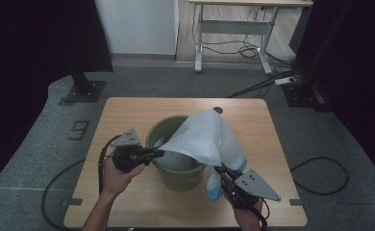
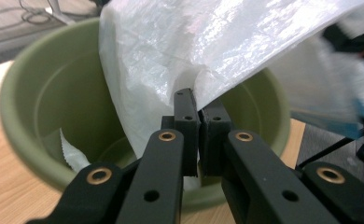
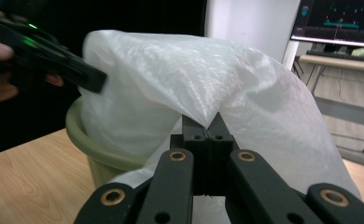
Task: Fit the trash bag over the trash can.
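A green plastic bucket (image 1: 178, 175) stands on the wooden table (image 1: 128, 110). A white plastic bag (image 1: 205, 137) is draped over its right side and hangs down in front, with a blue edge (image 1: 215, 193) at the bottom. My left gripper (image 1: 160, 153) is at the bucket's left rim, shut on a fold of the bag (image 2: 194, 42), pinched between its jaws (image 2: 199, 105). My right gripper (image 1: 219, 168) is at the front right, shut on another fold of the bag (image 3: 171, 74), which tents up from its tips (image 3: 207, 125). A white scrap (image 2: 73, 156) lies inside the bucket (image 2: 40, 102).
The table's bare wood surrounds the bucket on all sides. On the floor behind are black stand bases (image 1: 84, 89), a desk frame (image 1: 233, 29) with cables, and a cable loop (image 1: 320, 175) at the right. A monitor (image 3: 339, 21) is in the background.
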Demonstrator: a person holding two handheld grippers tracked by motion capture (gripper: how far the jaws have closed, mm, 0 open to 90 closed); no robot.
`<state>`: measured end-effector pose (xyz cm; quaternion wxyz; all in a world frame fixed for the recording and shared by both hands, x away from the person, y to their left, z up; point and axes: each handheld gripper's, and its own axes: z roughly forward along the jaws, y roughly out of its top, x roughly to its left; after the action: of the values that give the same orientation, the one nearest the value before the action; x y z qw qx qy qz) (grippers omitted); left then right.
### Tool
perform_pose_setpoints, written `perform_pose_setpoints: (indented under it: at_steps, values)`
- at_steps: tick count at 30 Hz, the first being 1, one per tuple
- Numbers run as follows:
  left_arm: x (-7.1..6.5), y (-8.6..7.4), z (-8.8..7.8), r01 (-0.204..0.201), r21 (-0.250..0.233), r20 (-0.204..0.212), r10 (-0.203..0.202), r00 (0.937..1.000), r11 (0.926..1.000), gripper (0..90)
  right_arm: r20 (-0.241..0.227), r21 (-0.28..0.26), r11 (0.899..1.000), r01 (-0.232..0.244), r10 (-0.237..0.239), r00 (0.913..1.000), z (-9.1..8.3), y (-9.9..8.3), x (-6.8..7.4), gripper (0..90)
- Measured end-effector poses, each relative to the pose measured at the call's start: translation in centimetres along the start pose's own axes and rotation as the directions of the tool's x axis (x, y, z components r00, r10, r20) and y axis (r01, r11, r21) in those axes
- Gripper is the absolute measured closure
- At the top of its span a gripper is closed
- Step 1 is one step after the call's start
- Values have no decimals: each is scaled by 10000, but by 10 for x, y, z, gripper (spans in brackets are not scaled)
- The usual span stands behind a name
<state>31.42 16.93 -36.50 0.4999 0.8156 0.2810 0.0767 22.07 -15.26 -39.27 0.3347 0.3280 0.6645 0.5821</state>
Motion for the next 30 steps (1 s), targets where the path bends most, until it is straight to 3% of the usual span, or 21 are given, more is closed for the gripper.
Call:
perform_pose_setpoints:
  at_steps: [5,8,10,12,13,18,22,26,30]
  values:
    - [1,4,20,-58,389,272,47,9996,9992,866,182,-251,9987,446,-442,9989,-6,8,5,886]
    - [-2,4,23,-73,435,400,56,9992,9990,840,197,-216,9978,629,-625,9979,-8,12,5,886]
    - [-3,3,18,109,232,360,-117,9993,9997,762,206,-164,9976,671,-667,9976,-8,12,4,886]
    - [-5,4,11,186,68,398,-189,9990,9998,587,223,-60,9977,669,-668,9975,-8,10,2,886]
    - [-6,4,8,199,-30,410,-197,9990,9998,543,238,-9,9981,613,-613,9978,-7,8,1,886]
    - [-23,9,-18,-240,-552,329,258,9991,9982,417,430,367,9968,706,-722,9965,-6,0,-3,886]
    - [-27,16,-22,-97,-745,476,133,9988,9972,402,421,525,9968,609,-631,9971,-5,-3,-6,886]
    - [-30,23,-10,-199,-463,84,203,9998,9987,391,305,590,9954,751,-770,9966,-4,-3,-2,886]
    - [-36,33,1,-429,-332,221,436,9988,9985,382,193,906,9892,1150,-1172,9929,0,-7,2,885]
